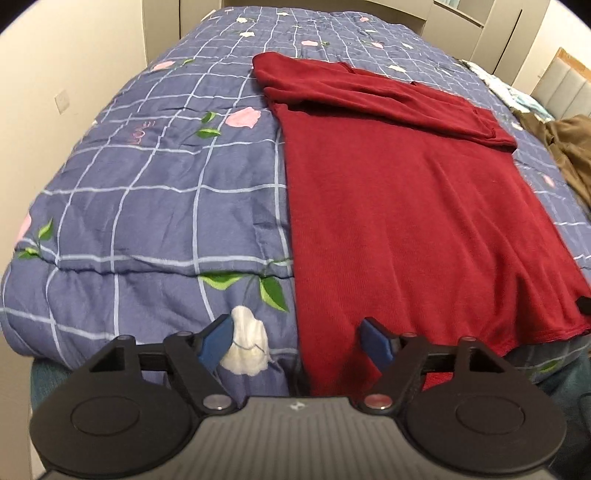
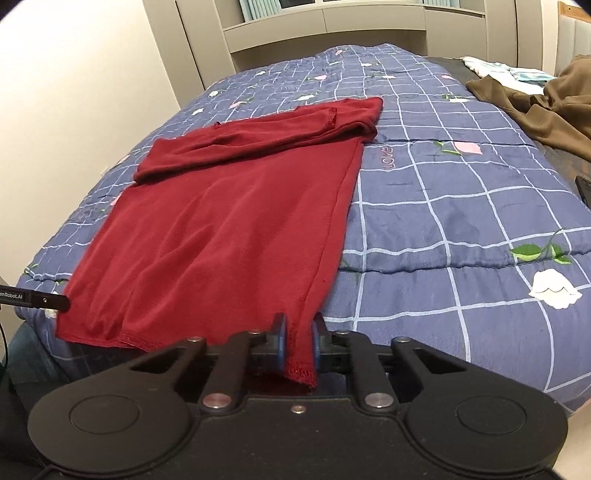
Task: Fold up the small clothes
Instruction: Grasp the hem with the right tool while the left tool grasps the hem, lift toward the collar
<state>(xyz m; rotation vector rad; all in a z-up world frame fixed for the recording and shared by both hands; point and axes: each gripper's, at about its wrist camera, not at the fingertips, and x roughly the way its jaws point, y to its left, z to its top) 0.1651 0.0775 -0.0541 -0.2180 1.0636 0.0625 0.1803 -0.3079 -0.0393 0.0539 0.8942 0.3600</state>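
Note:
A dark red knit garment (image 1: 406,221) lies flat on the bed, its sleeves folded across the far end (image 2: 258,136). My right gripper (image 2: 299,339) is shut on the garment's near right hem corner, and the cloth hangs pinched between its blue pads (image 2: 279,341). My left gripper (image 1: 297,341) stands open at the near left corner. The garment's left edge runs between its fingers: one blue pad (image 1: 376,345) is over the red cloth, the other (image 1: 216,341) over the quilt. Neither pad presses on the cloth.
The bed carries a blue checked quilt (image 1: 147,192) with flower prints. A crumpled brown garment (image 2: 535,107) and a pale cloth (image 2: 487,66) lie at the far right. Grey shelving (image 2: 332,22) stands behind the bed, and a wall (image 1: 55,74) runs along its left.

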